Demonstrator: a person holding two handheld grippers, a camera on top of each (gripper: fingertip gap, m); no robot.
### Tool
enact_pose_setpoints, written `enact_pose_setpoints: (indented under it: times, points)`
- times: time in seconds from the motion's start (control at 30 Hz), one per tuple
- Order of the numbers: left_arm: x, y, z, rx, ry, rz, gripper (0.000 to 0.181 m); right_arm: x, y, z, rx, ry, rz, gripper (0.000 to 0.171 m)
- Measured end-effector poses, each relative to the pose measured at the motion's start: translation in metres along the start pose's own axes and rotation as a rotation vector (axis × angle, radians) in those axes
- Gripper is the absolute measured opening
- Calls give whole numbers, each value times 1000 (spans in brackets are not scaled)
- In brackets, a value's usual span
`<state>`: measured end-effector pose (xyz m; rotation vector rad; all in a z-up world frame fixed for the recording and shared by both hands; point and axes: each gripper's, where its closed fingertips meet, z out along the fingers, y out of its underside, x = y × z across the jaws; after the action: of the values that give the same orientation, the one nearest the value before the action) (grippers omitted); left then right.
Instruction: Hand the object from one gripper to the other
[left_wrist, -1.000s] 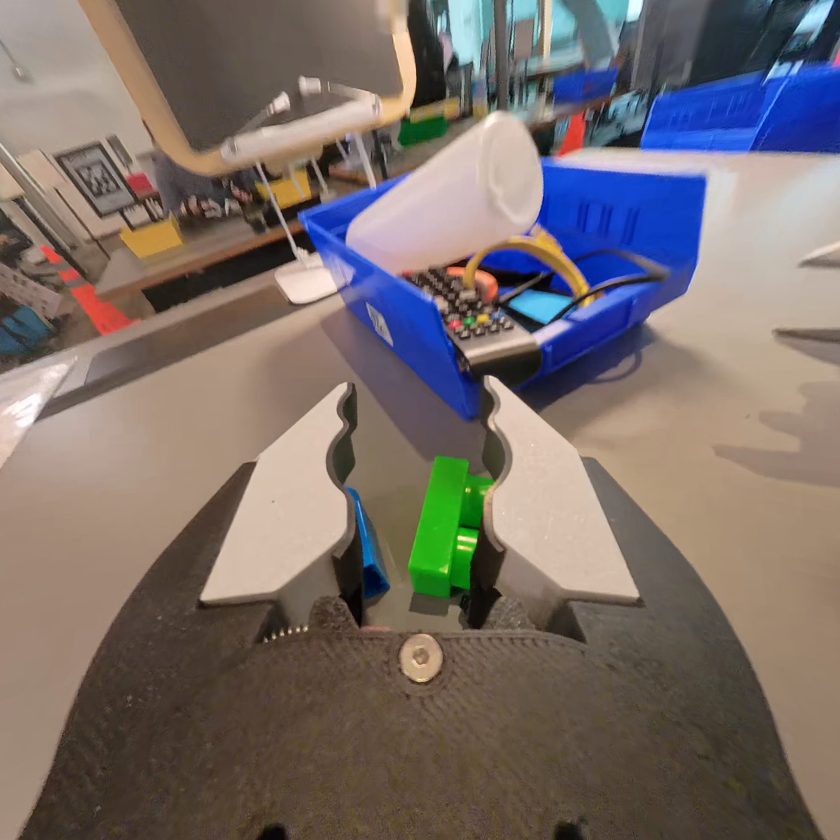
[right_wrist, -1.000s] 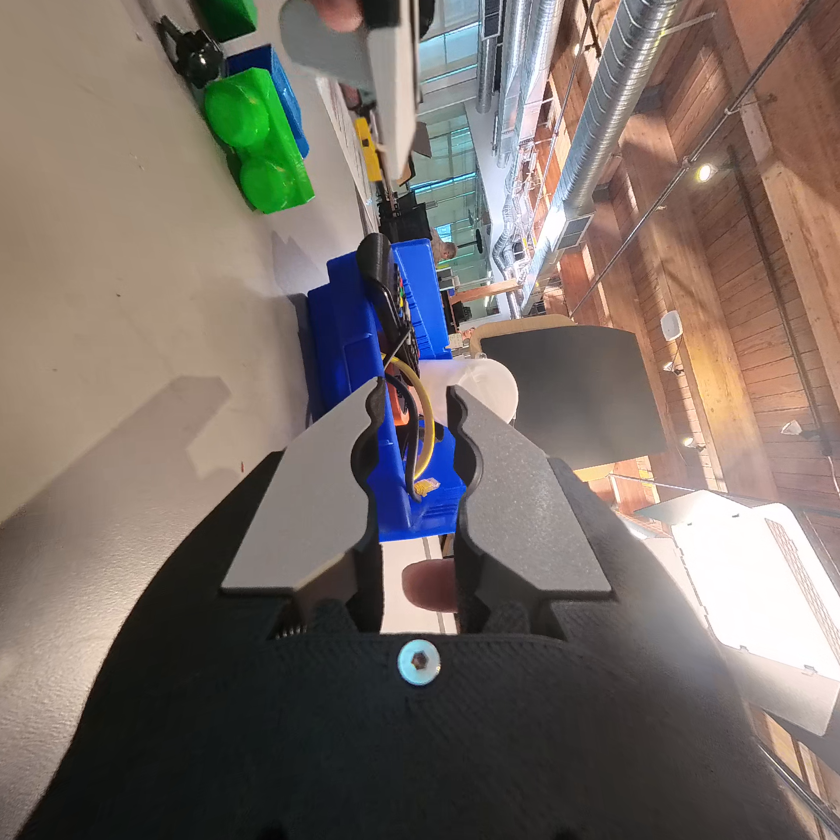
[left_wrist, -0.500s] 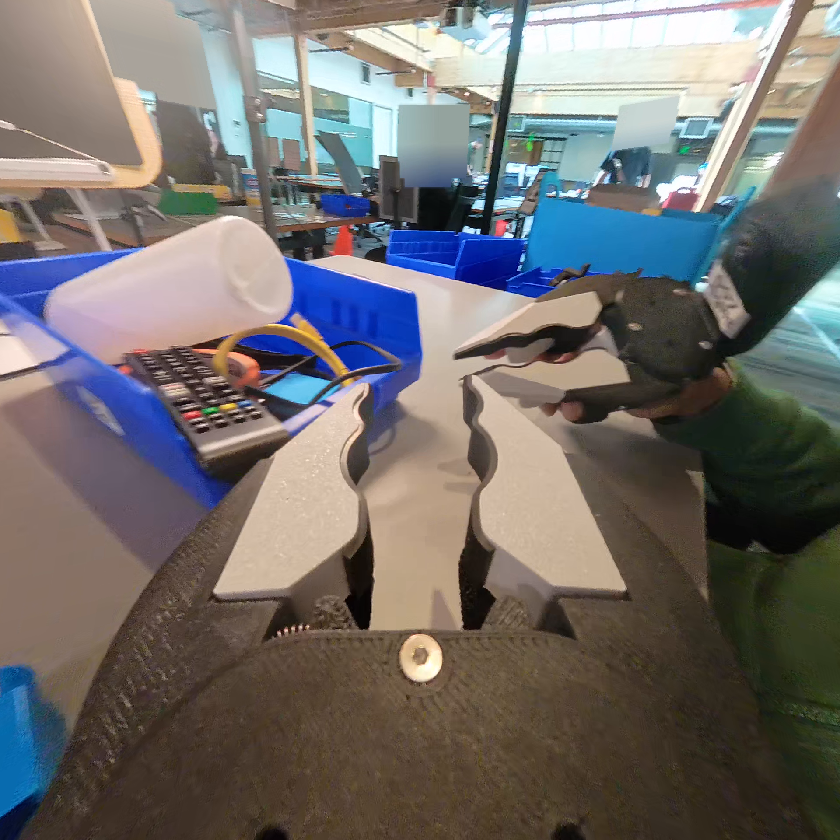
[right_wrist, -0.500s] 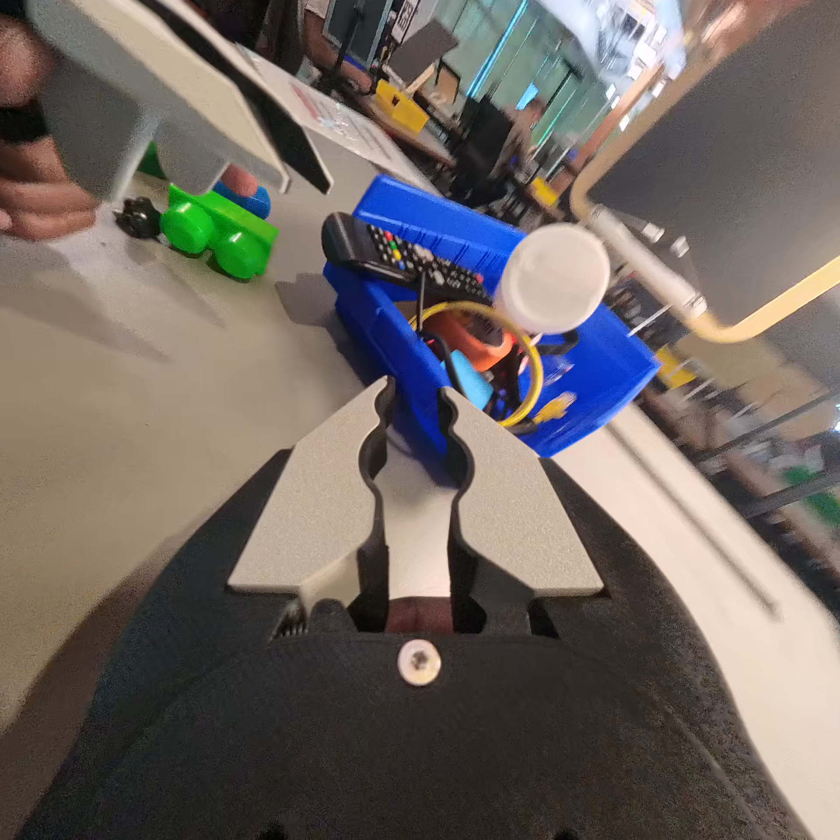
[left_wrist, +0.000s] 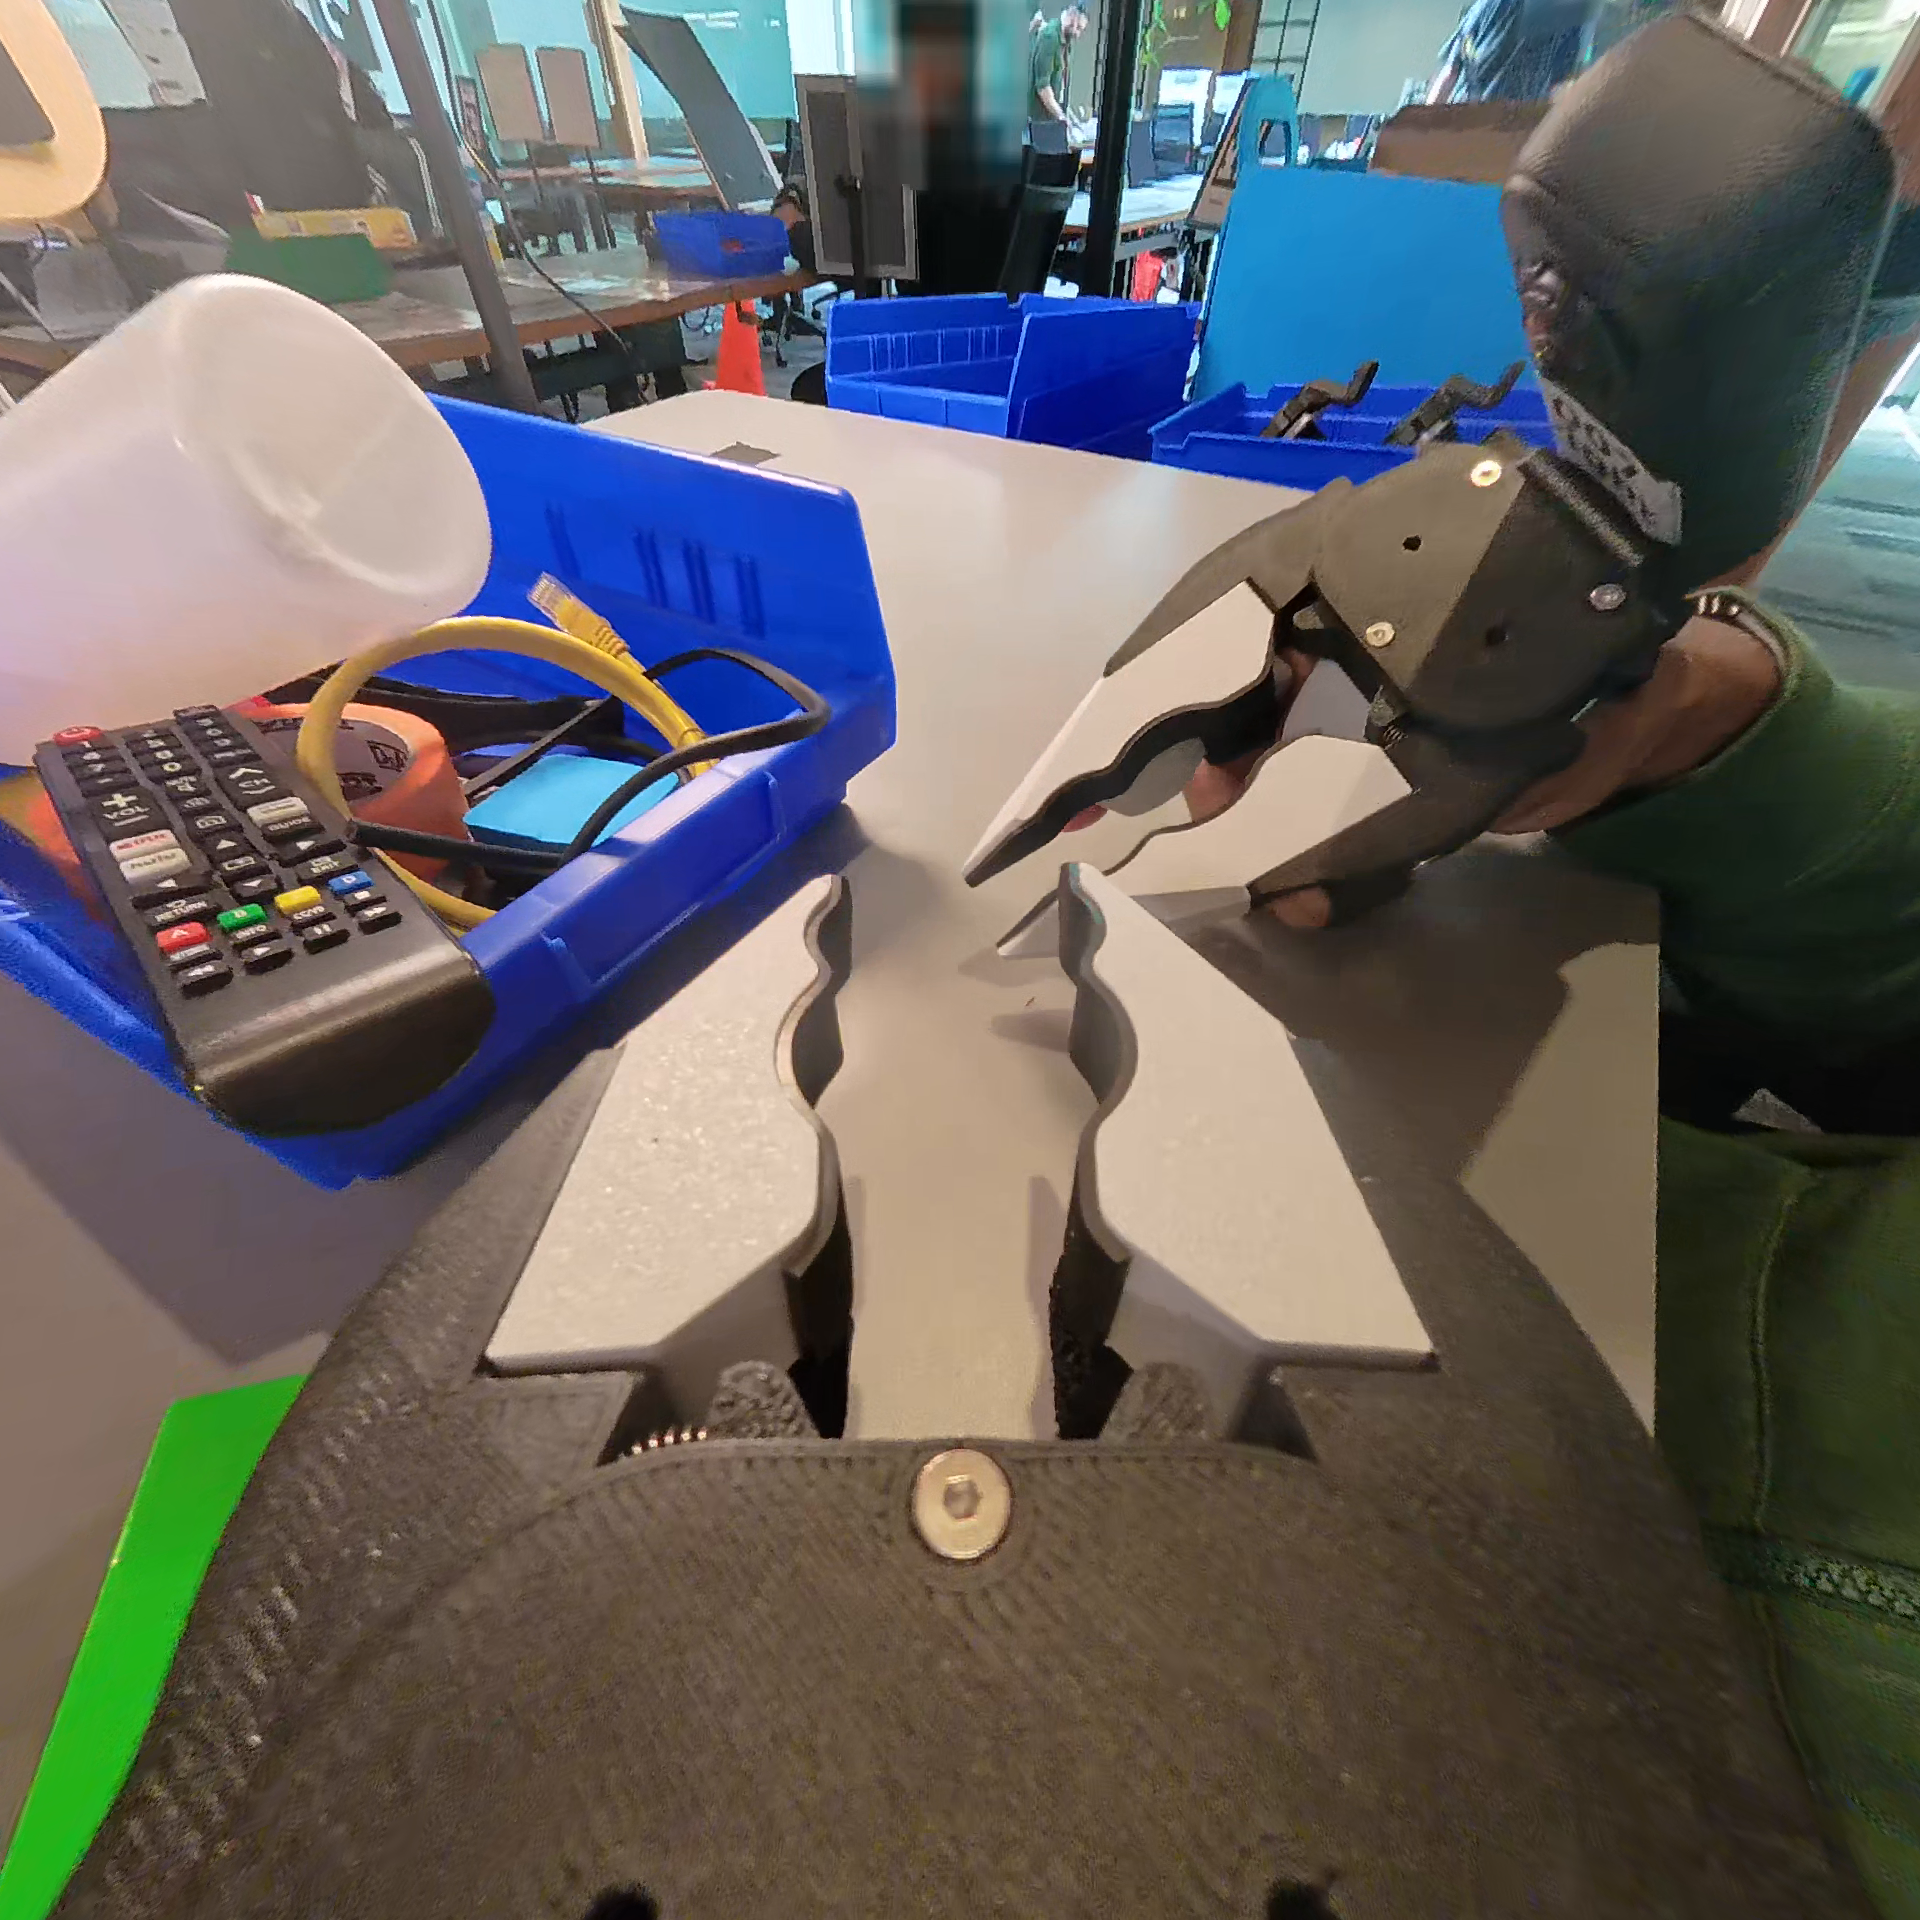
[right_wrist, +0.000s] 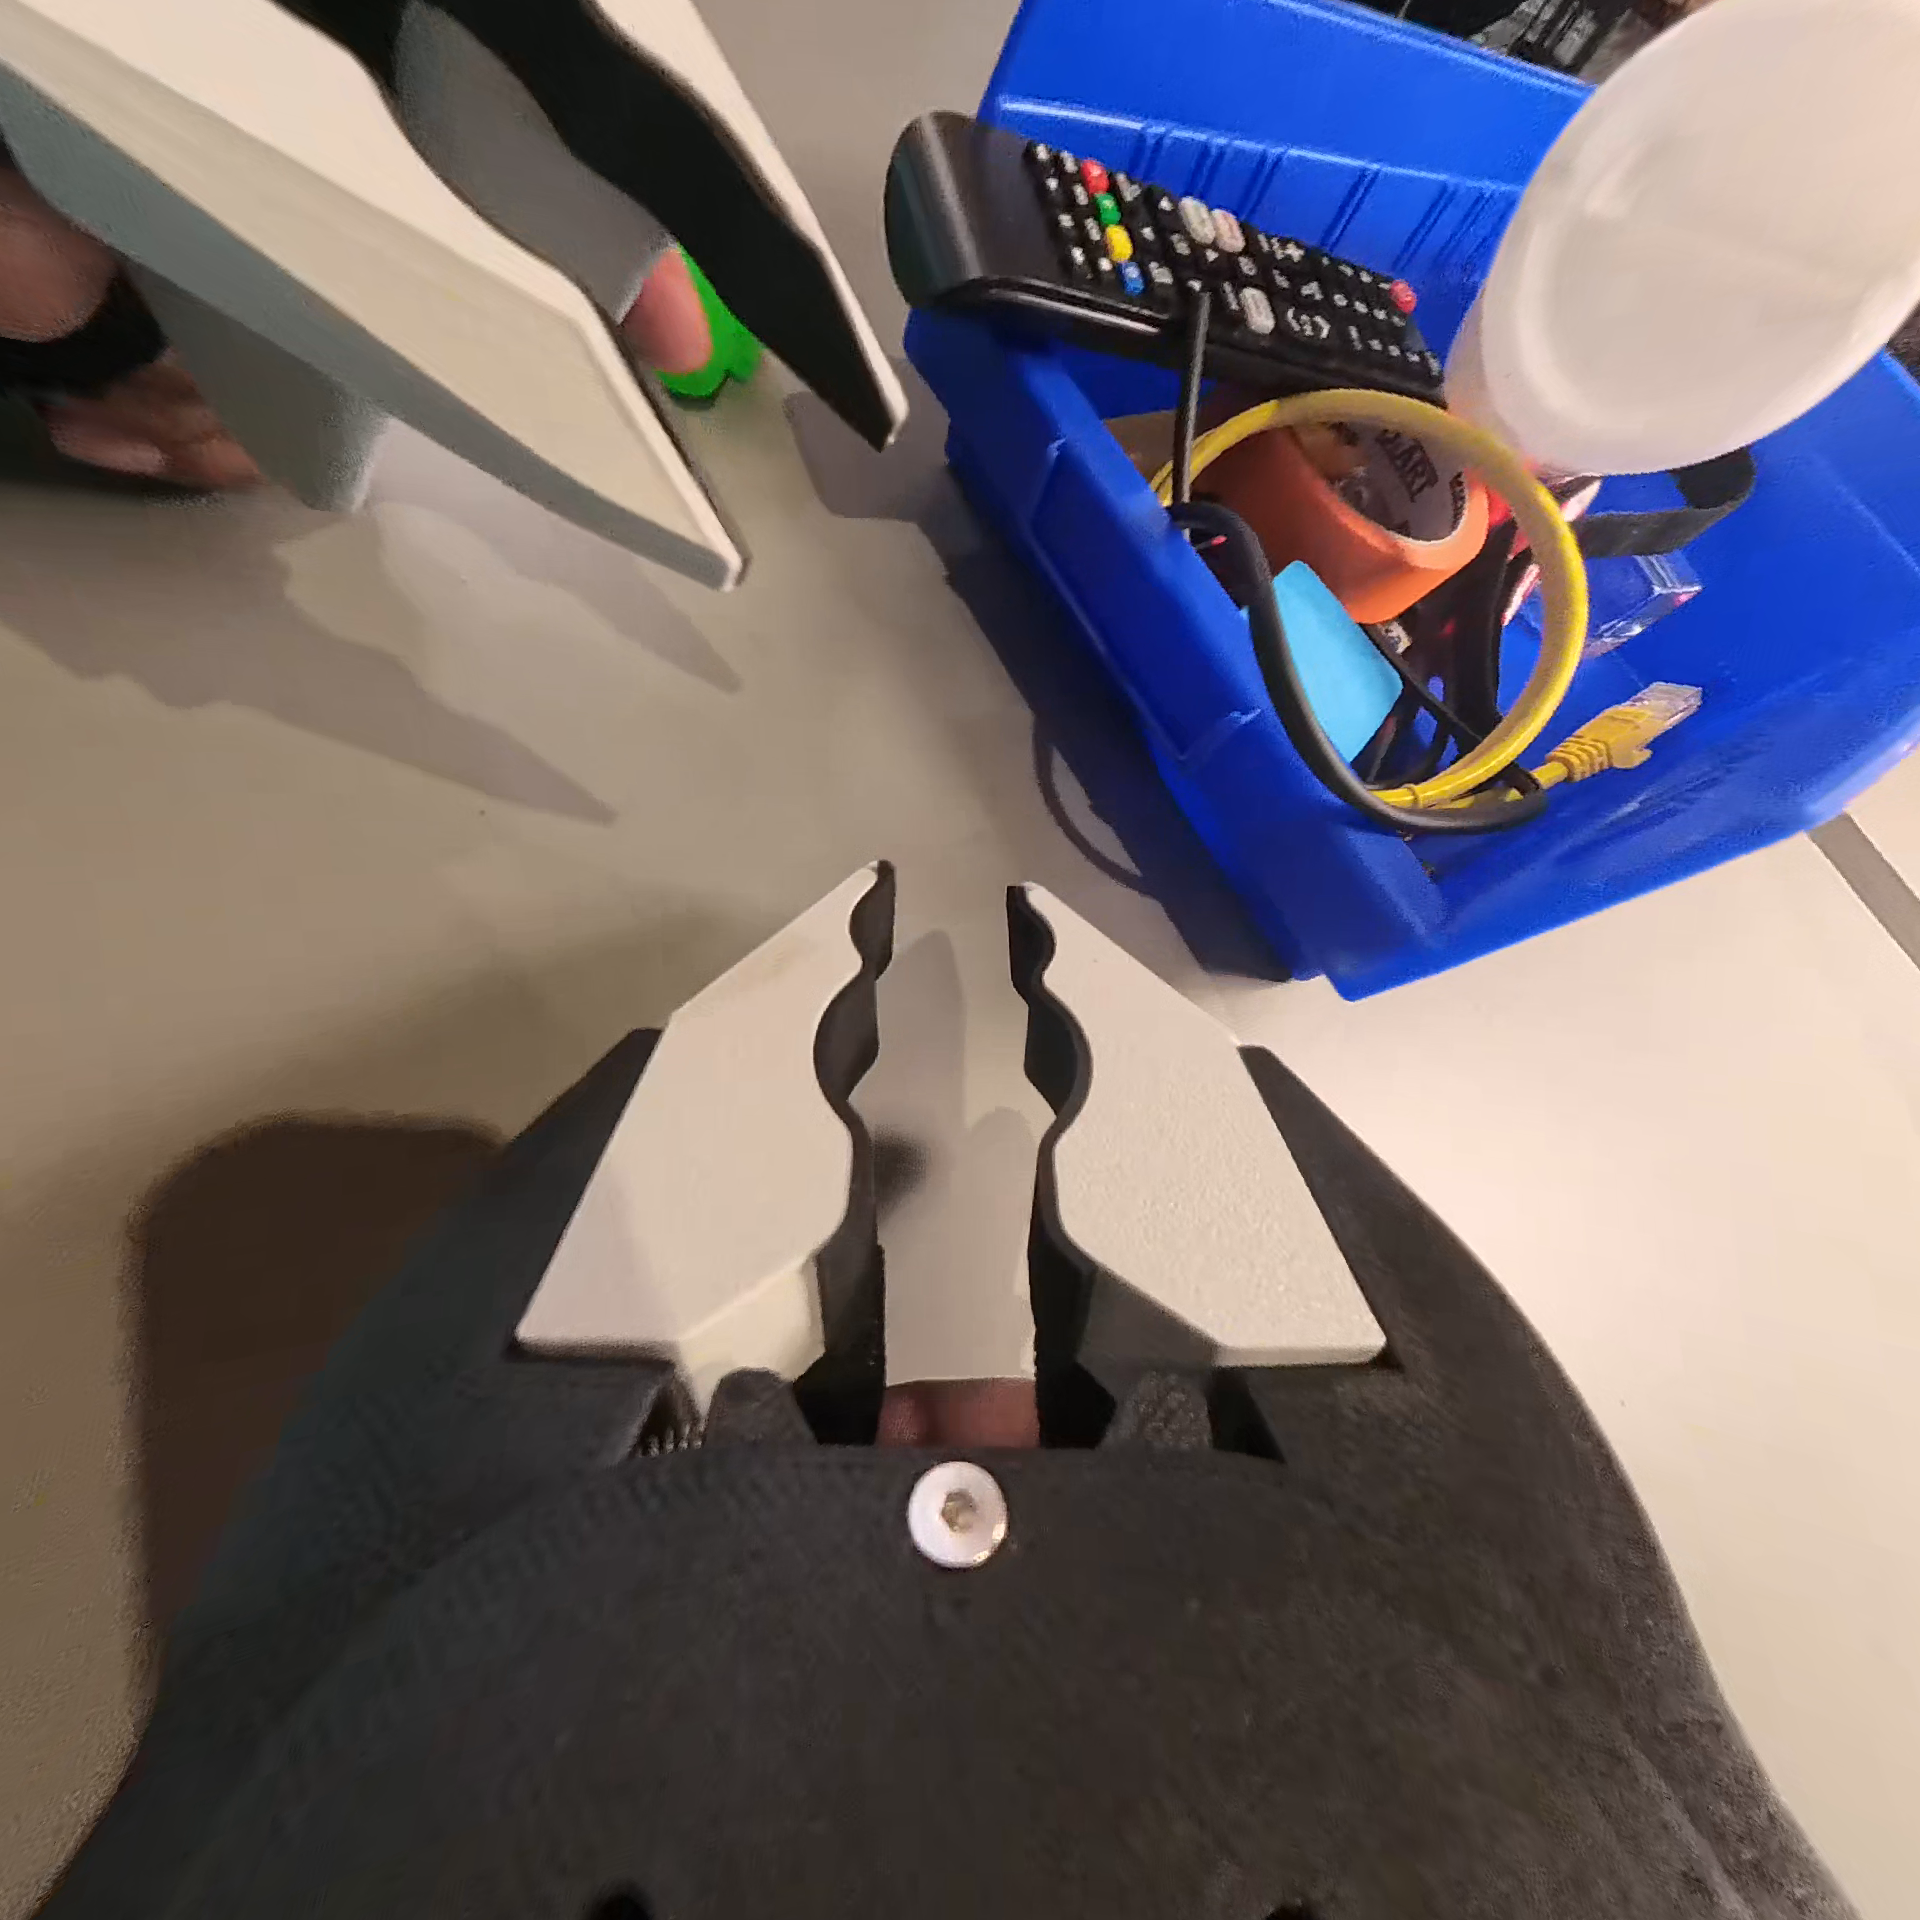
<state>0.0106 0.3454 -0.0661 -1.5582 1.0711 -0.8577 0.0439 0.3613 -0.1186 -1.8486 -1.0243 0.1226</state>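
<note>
Left wrist view showed my left gripper parted and empty; my right gripper likewise gaped narrowly over the table, holding nothing.

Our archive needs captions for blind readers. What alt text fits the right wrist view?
The right gripper, open and empty, hovers over a grey table. Opposite, the left gripper is open too; beside them, a blue bin holds a remote.
</note>
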Motion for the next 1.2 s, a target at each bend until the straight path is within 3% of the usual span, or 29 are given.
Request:
enact_pose_setpoints:
  times: [0.27,1.2]
  points:
    - [-3,17,11,-122,-38,18,40,-2,2,0,-10,-10,-5,23]
    - [6,37,22,-272,-56,155,40,-14,9,7,-61,-9,-155,24]
